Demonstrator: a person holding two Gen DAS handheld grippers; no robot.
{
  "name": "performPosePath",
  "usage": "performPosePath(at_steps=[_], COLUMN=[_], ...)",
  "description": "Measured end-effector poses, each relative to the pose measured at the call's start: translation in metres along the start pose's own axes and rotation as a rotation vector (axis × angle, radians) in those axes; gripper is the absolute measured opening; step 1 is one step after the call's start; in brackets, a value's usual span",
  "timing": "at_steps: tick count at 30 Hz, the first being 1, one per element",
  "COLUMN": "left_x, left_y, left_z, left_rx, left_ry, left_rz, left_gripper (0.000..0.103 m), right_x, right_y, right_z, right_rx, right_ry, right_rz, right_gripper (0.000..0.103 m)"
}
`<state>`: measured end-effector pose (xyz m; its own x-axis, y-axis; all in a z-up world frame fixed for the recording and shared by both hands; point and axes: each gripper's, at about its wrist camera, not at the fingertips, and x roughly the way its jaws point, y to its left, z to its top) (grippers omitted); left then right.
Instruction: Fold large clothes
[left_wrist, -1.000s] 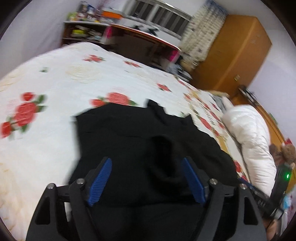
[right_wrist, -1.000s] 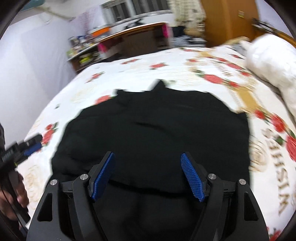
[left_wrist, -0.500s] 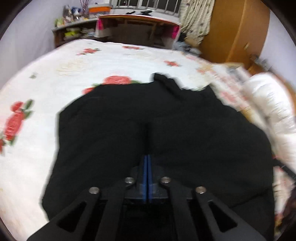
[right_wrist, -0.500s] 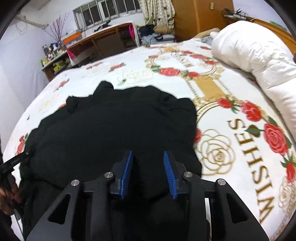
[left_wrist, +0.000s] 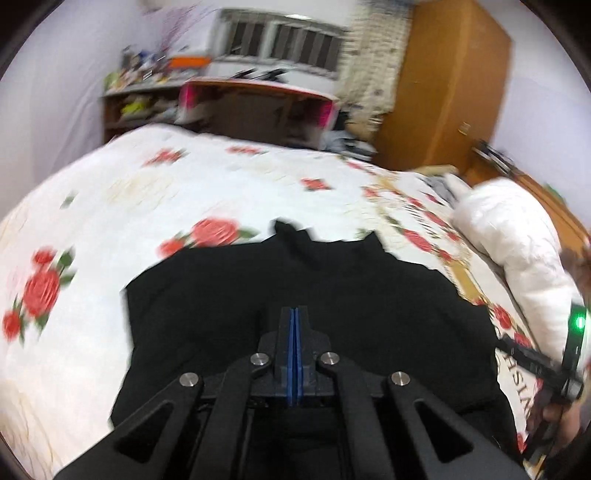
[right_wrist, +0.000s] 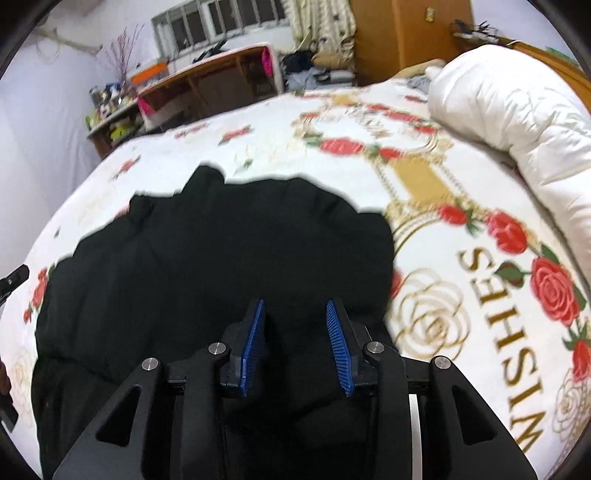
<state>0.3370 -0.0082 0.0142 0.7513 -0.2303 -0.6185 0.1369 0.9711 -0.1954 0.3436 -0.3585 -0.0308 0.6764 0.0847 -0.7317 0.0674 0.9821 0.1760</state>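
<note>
A large black garment (left_wrist: 295, 295) lies spread on the rose-print bed cover (left_wrist: 110, 221); it also shows in the right wrist view (right_wrist: 221, 251). My left gripper (left_wrist: 294, 314) is over the garment's near part with its blue pads pressed together; no cloth shows between them. My right gripper (right_wrist: 295, 314) is over the garment's near right part, jaws partly apart with black cloth lying between the blue pads (right_wrist: 336, 339); whether they pinch it I cannot tell.
A rolled white duvet (right_wrist: 517, 110) lies along the bed's right side. A wooden desk (right_wrist: 207, 85) and shelves stand past the far edge, an orange wardrobe (left_wrist: 443, 92) at the back right. The right gripper's body (left_wrist: 569, 350) shows at the left wrist view's right edge.
The left gripper went from wide open to fully shut. The right gripper narrowed from wide open to a partial gap and moved toward the garment's right side.
</note>
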Motion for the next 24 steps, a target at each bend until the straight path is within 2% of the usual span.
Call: performPosePath(at_steps=[3, 4, 7, 9, 12, 16, 21, 24], left_x=[0.041, 0.059, 0.11, 0.126, 0.132, 0.14, 0.136, 0.114], left_y=[-0.016, -0.018, -0.01, -0.004, -0.017, -0.008, -0.004, -0.007], left_z=[0.003, 0.002, -0.018, -0.033, -0.039, -0.04, -0.036, -0.022], left_rx=[0.039, 0.046, 0.072, 0.071, 0.123, 0.082, 0.076, 0.042], left_ry=[0.059, 0.092, 0.175, 0.18, 0.137, 0.123, 0.136, 0.136], left_rz=[-0.02, -0.007, 0.096, 0.106, 0.148, 0.133, 0.132, 0.129], left_gripper=[0.001, 0.002, 0.002, 0.002, 0.003, 0.003, 0.003, 0.003], right_x=[0.012, 0.017, 0.042, 0.07, 0.098, 0.101, 0.099, 0.072], right_y=[-0.003, -0.001, 0.006, 0.004, -0.002, 0.001, 0.001, 0.012], right_z=[0.017, 0.02, 0.027, 0.023, 0.01, 0.005, 0.01, 0.021], right_rx=[0.0, -0.006, -0.027, -0.032, -0.009, -0.013, -0.02, -0.022], right_ry=[0.01, 0.013, 0.04, 0.083, 0.088, 0.052, 0.061, 0.05], right_rz=[-0.01, -0.005, 0.013, 0.0, 0.018, -0.012, -0.025, -0.066], right_gripper=[0.036, 0.036, 0.036, 0.036, 0.034, 0.034, 0.034, 0.034])
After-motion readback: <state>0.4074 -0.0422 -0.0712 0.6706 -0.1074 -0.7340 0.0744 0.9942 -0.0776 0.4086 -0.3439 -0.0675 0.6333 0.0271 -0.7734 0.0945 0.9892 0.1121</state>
